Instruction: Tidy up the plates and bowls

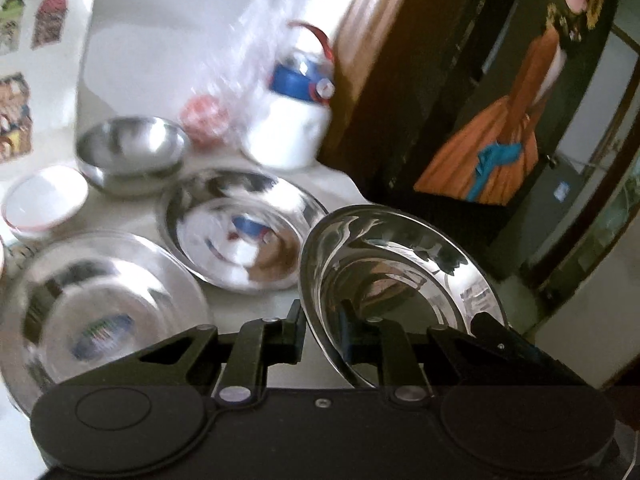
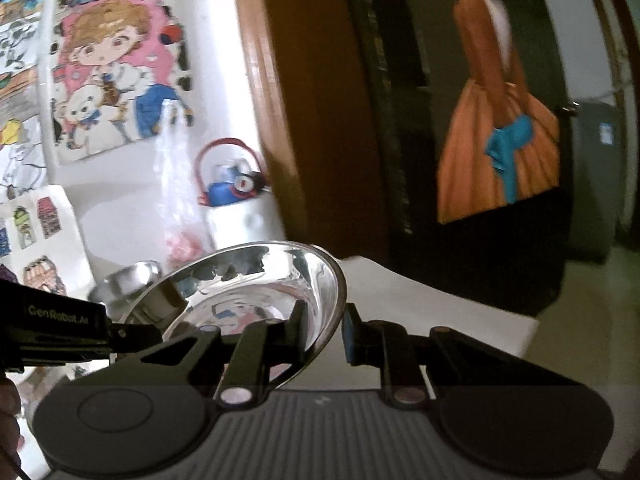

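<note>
The left gripper had its fingers nearly closed on the near rim of a steel plate, one inside the rim and one outside. The right gripper gripped the same plate's opposite rim in like manner, its fingers pinched to a narrow gap. The plate was held tilted between both grippers, clear of the white surface.

Beside the held plate, towards the left wrist view's left edge, a second steel plate lay flat on the surface. Further that way and nearer the camera lay a third, larger steel plate. Beyond that plate stood a small white bowl with a red rim, and just behind it a steel bowl, upright. Beyond the second plate stood a white flask with a blue band and red handle, a clear plastic bag leaning just beside it. Motion blur softened the far items.
</note>
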A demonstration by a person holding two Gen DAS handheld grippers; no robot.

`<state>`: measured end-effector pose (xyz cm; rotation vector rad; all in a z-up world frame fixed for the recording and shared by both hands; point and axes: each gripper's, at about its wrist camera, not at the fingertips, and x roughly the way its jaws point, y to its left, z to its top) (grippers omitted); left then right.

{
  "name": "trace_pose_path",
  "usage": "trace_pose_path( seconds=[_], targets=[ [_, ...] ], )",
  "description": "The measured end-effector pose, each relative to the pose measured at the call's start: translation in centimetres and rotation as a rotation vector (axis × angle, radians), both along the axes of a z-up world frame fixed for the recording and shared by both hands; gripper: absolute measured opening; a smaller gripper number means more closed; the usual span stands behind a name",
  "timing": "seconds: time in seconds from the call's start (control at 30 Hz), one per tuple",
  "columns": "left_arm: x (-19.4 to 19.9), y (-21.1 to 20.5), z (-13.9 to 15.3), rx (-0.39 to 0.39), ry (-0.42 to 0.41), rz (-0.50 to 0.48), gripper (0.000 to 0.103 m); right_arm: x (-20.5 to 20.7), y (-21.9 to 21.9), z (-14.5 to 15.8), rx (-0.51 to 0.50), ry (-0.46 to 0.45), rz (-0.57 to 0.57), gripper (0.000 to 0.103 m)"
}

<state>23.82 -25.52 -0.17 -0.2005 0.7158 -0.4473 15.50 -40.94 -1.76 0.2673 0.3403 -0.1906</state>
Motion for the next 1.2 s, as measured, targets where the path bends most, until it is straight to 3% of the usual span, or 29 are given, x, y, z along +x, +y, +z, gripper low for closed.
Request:
trace_pose_path(
  seconds=[0.27, 0.43, 0.7, 1.0, 1.2],
  targets=[
    [4.0, 4.2, 1.3, 0.011, -0.039, 0.092, 0.02, 7.3, 3.0, -0.2, 0.016, 0.032, 0.064, 0.02],
    [7.0, 5.2, 0.7, 0.04, -0.047, 0.106, 0.021, 9.7, 3.9, -0.9, -0.003, 0.06, 0.073, 0.02],
    [9.8, 5.7, -1.4, 0.071, 0.014, 0.11, 0.027, 11.6, 4.9, -1.3, -0.035, 0.103, 0.07, 0.021],
    [11.1, 5.2, -1.7, 0.103, 0.011, 0.074, 0.034, 12.0, 4.9, -1.6, -0.037, 0.135, 0.057, 0.021],
    [11.1, 4.5, -1.7, 0.112, 0.002, 0.055, 0.048, 11.9, 4.7, -1.6, -0.029, 0.135, 0.047, 0.023]
  ],
)
